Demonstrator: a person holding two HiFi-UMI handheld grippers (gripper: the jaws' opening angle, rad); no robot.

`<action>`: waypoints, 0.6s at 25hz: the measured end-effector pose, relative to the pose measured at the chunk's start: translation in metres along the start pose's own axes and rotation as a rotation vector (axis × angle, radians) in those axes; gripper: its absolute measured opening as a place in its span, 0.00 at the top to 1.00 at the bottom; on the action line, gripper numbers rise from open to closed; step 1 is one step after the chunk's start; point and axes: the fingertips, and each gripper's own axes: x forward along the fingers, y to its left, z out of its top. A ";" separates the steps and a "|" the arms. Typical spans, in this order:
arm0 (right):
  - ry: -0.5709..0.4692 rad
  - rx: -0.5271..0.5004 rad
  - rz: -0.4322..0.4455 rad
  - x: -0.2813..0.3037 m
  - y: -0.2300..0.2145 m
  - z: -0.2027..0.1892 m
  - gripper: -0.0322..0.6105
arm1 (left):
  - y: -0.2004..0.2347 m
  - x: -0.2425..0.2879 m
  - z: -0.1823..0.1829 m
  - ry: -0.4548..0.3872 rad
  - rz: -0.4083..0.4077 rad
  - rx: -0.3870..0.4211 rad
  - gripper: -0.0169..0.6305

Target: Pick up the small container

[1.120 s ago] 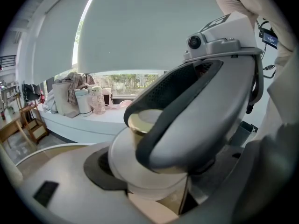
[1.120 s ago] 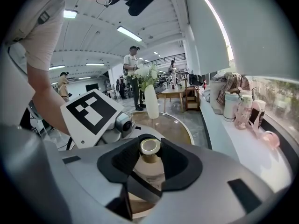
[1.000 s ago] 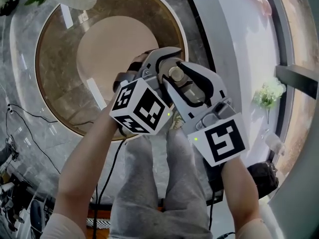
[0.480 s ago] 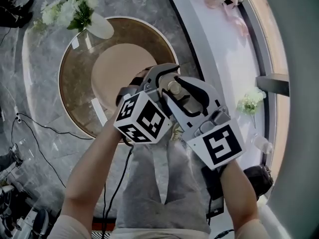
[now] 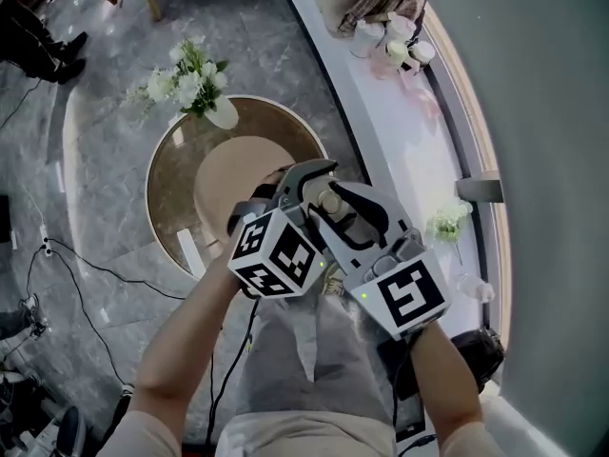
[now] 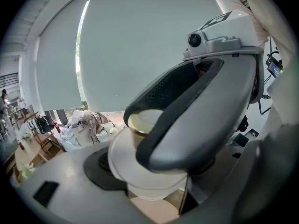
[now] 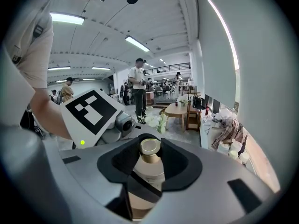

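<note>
The small container [image 5: 330, 198], pale with a gold lid, sits where my two grippers meet above my lap. In the right gripper view its gold lid [image 7: 150, 147] lies between the black pads, and the right gripper [image 7: 150, 161] is shut on it. In the head view the right gripper [image 5: 344, 209] reaches in from the lower right. The left gripper [image 5: 301, 181] comes from the lower left, one curved jaw arching over the lid. In the left gripper view the container's white body [image 6: 140, 183] rests against the left black pad [image 6: 99, 168]. The right gripper's jaw [image 6: 205, 120] covers the other side.
A round glass table [image 5: 171, 193] with a vase of white flowers [image 5: 195, 89] stands on the grey marble floor ahead. A white window ledge [image 5: 404, 141] with small items runs on the right. Cables [image 5: 90, 265] trail at left. People [image 7: 139, 90] stand far off.
The two grippers stay locked together on the container. The head view has pulled back, so the table looks smaller and the flowers and the ledge's far end have come into view.
</note>
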 end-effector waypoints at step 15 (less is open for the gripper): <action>-0.048 -0.074 0.039 -0.075 0.038 0.151 0.74 | 0.008 -0.110 0.131 0.010 0.097 0.018 0.44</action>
